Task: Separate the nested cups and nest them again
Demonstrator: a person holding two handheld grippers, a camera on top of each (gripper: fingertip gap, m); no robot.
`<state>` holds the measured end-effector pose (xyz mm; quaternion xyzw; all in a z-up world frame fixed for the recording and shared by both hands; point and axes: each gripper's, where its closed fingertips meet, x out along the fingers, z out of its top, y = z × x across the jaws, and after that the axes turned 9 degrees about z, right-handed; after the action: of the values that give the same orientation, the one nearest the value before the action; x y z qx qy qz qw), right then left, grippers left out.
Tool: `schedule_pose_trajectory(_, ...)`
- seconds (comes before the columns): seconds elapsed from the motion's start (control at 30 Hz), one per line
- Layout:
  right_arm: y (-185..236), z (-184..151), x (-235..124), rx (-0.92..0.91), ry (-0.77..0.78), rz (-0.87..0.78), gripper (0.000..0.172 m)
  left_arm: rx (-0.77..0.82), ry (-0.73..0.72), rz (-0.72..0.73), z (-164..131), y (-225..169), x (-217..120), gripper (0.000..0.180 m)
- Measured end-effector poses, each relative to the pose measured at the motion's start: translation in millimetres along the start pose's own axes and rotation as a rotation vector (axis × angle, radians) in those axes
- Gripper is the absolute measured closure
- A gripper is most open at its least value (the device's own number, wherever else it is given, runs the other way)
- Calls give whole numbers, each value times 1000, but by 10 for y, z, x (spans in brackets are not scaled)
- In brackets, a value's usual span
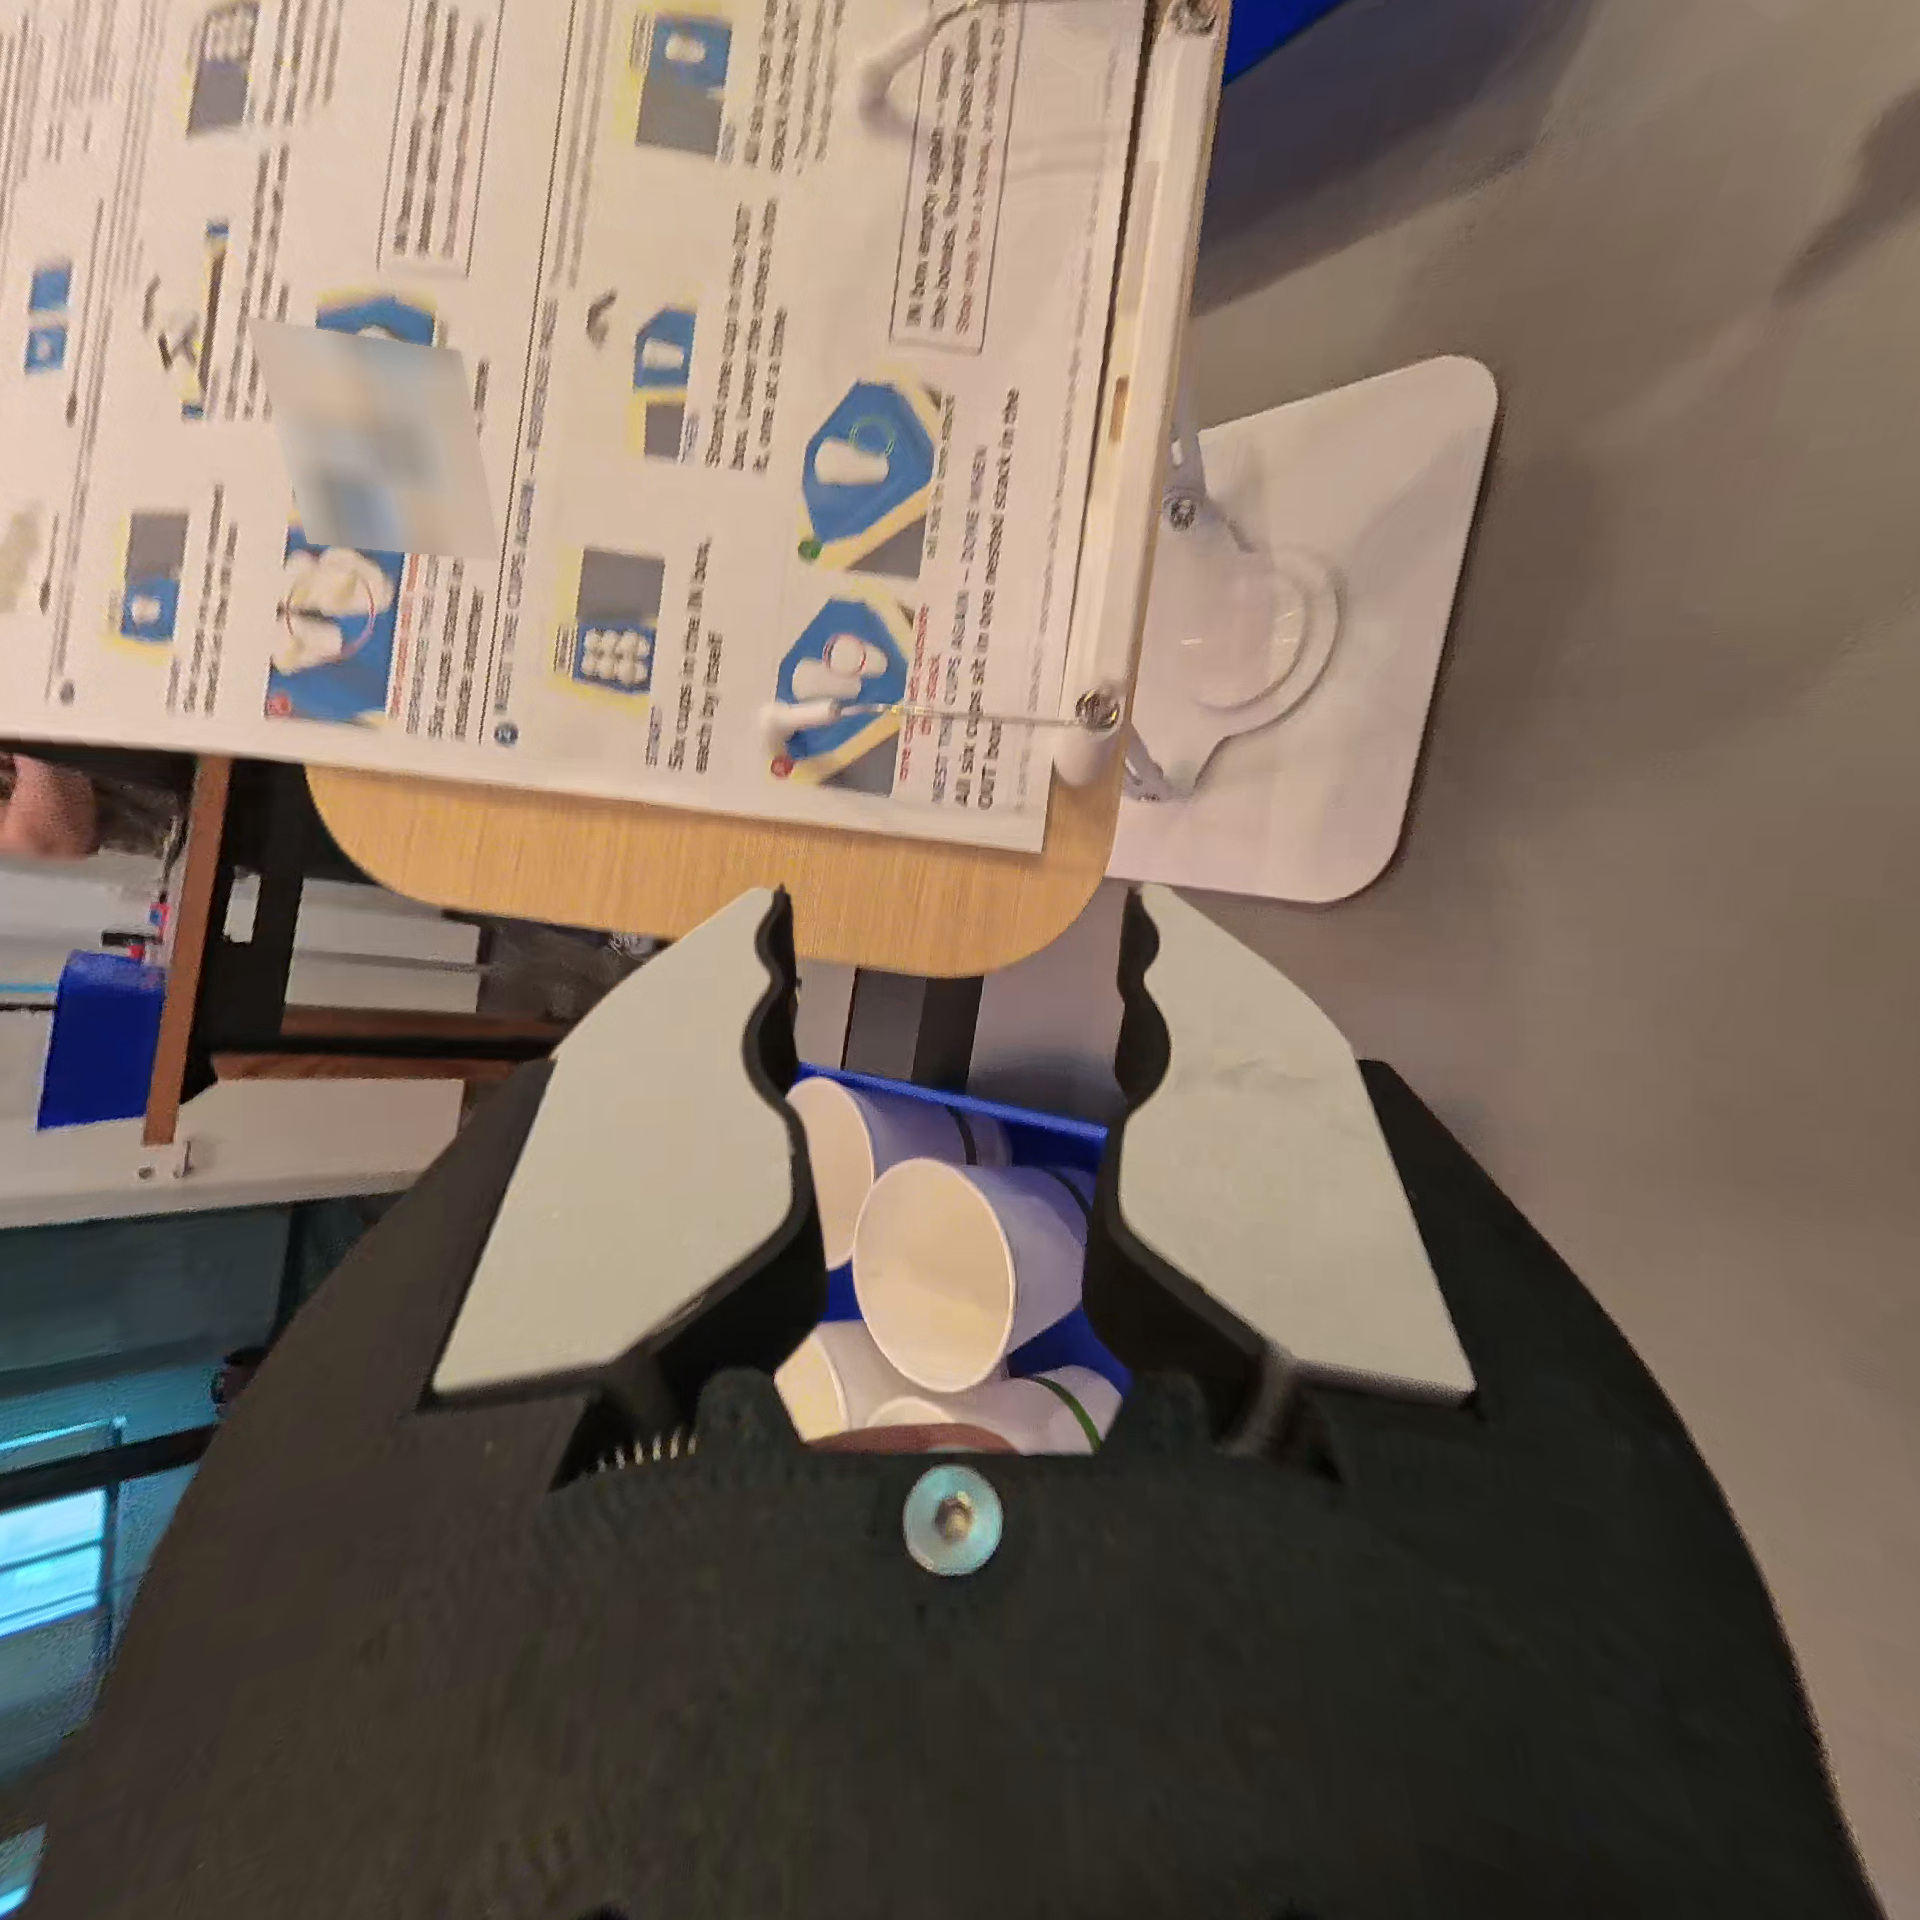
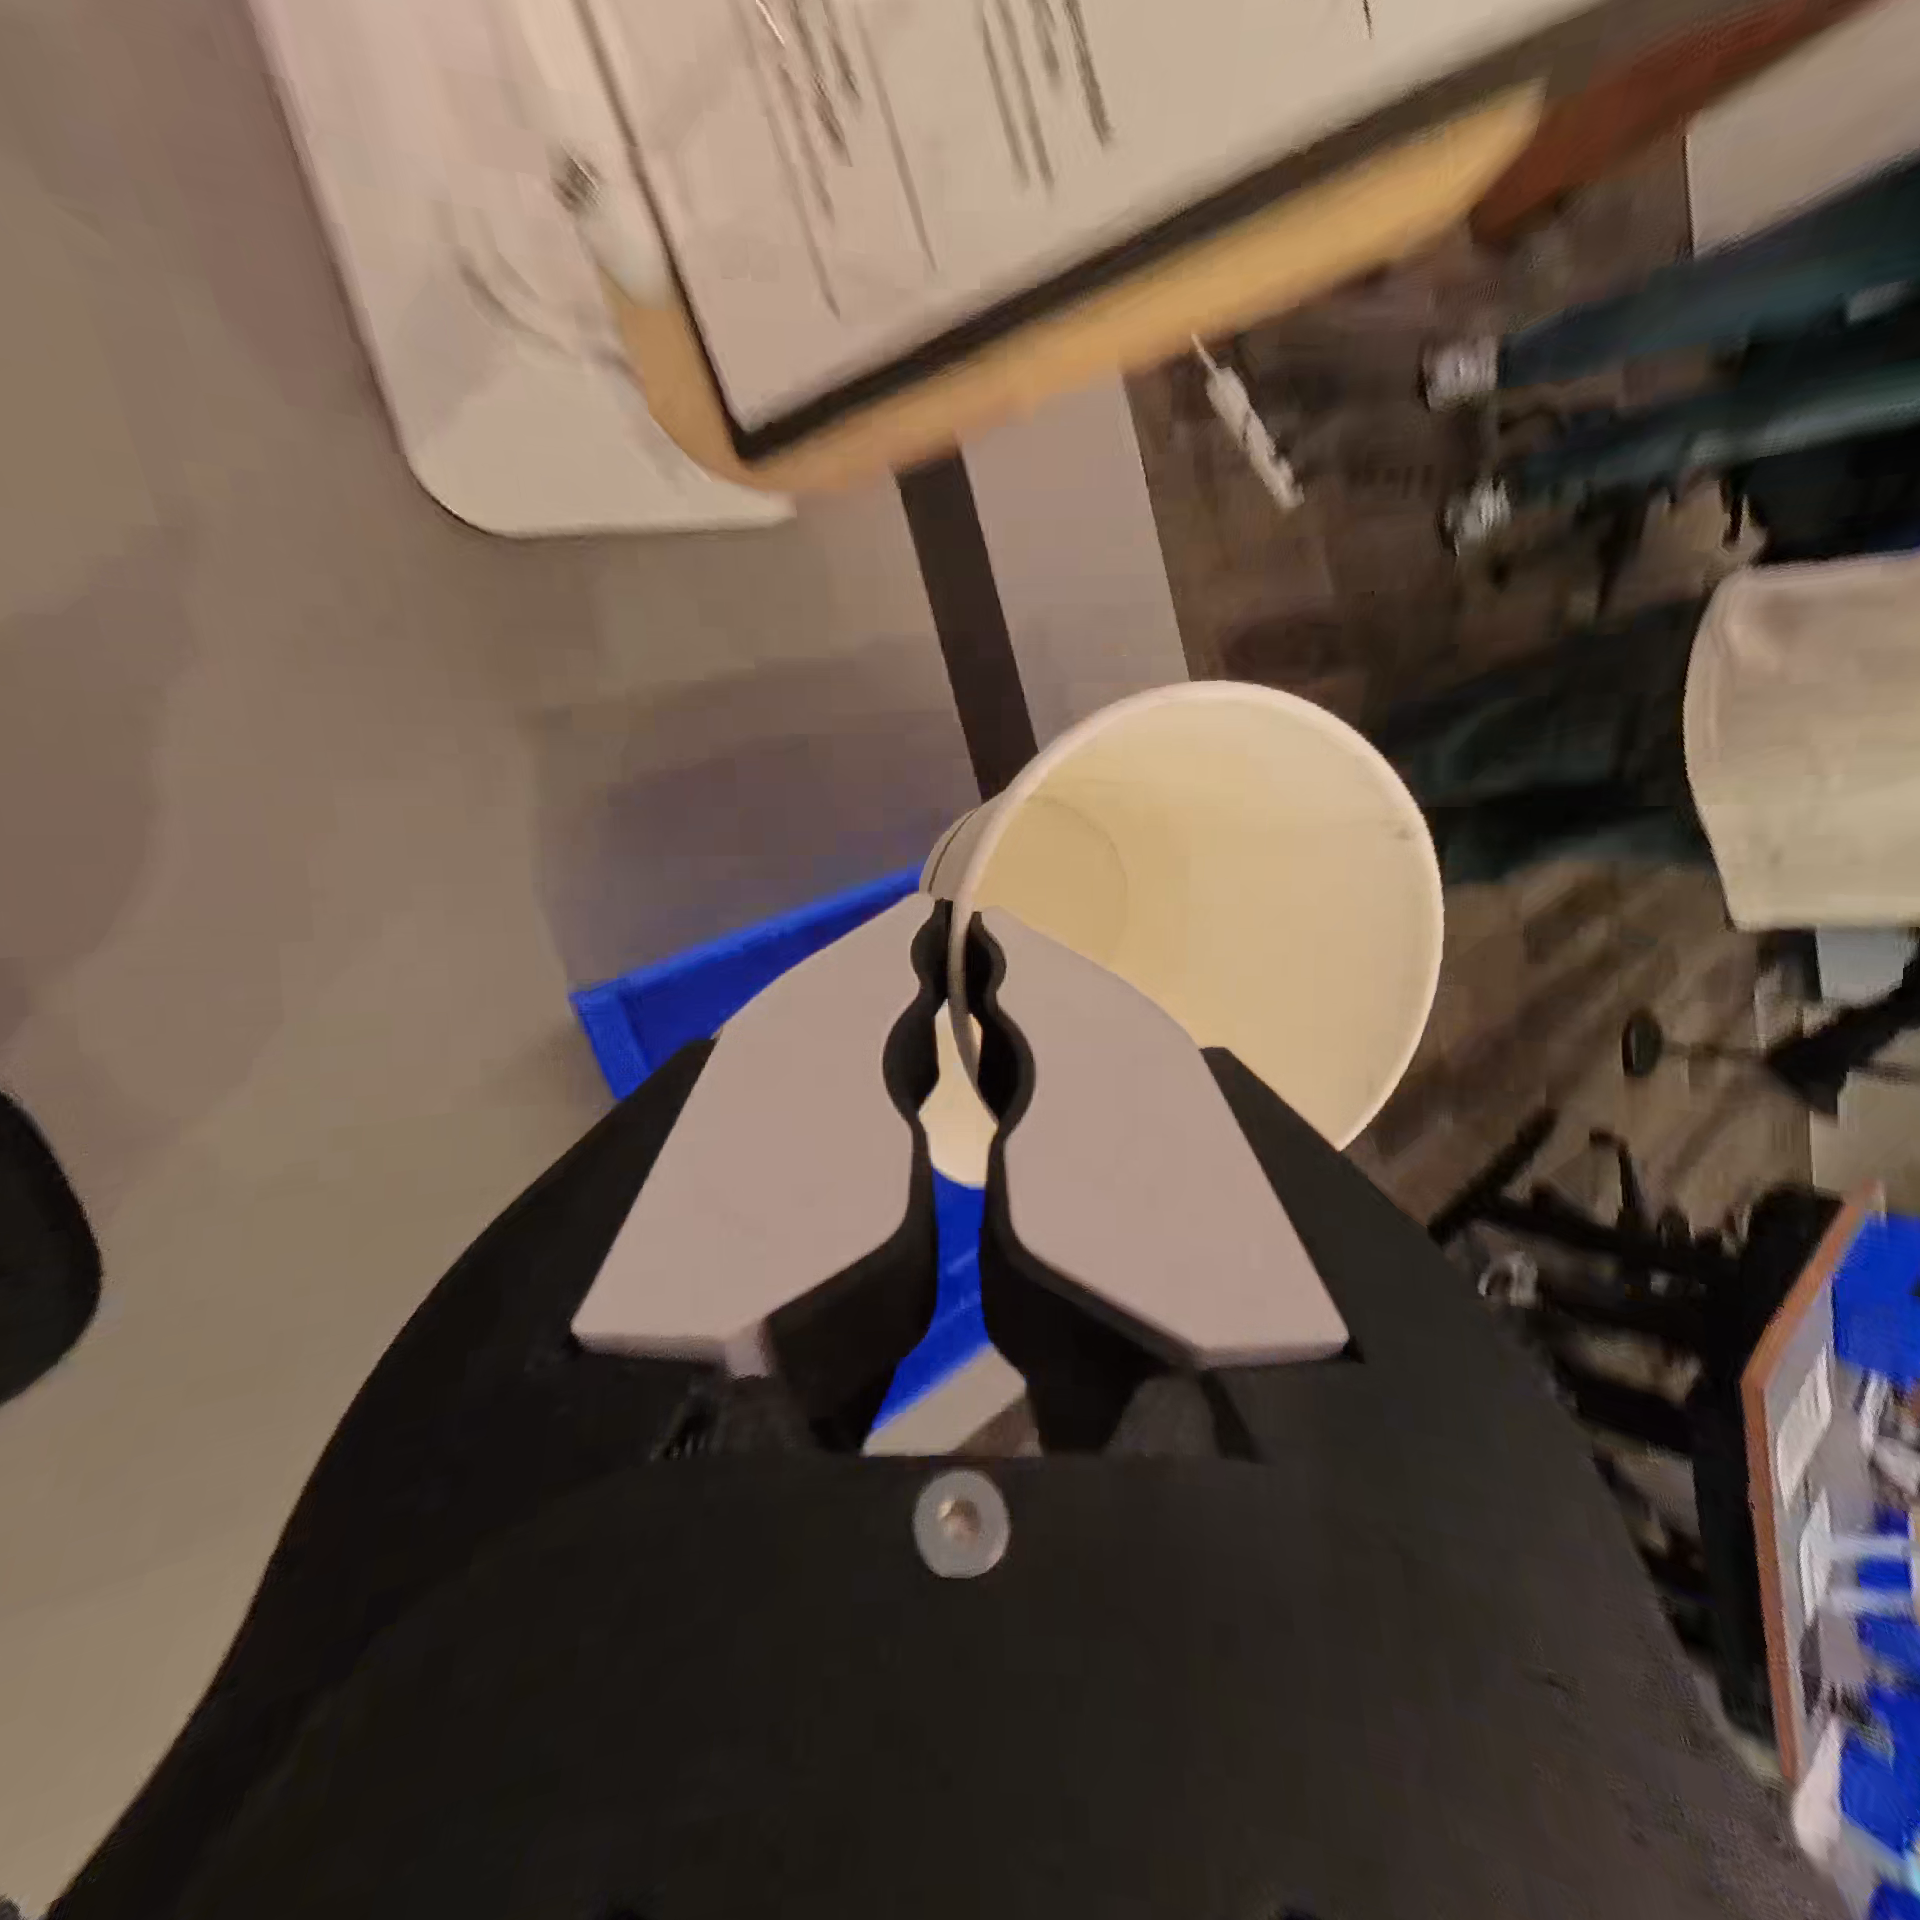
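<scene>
In the left wrist view, the left tongs (image 1: 956,925) pointed toward the upper part of the frame, their two grey fingers (image 1: 665,1132) spread wide with nothing between the tips. Below them, at lower centre, several white paper cups (image 1: 961,1268) lay tumbled on their sides in a blue bin (image 1: 1039,1127). A wooden clipboard (image 1: 727,883) carrying a printed sheet (image 1: 644,416) filled the upper left, above the grey bench (image 1: 1662,727). In the right wrist view, the right tongs (image 2: 961,935) were tilted and clamped on the rim of a single white cup (image 2: 1247,883), one finger inside the wall and one outside, the cup's mouth turned toward the camera at centre frame. Only a corner of the blue bin (image 2: 665,1008) showed at the left, and the tumbled cups did not show here.
</scene>
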<state>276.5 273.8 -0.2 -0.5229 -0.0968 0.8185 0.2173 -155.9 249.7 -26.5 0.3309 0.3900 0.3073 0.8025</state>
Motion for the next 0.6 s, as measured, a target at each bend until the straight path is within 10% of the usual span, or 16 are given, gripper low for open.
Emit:
schedule_pose_trajectory(0.03,-70,-102,13,41,7,-2,169,-8,5,2,-51,13,-12,121)
schedule_pose_trajectory(0.6,-168,-1128,900,276,197,177,169,-81,226,8,-750,36,74,122)
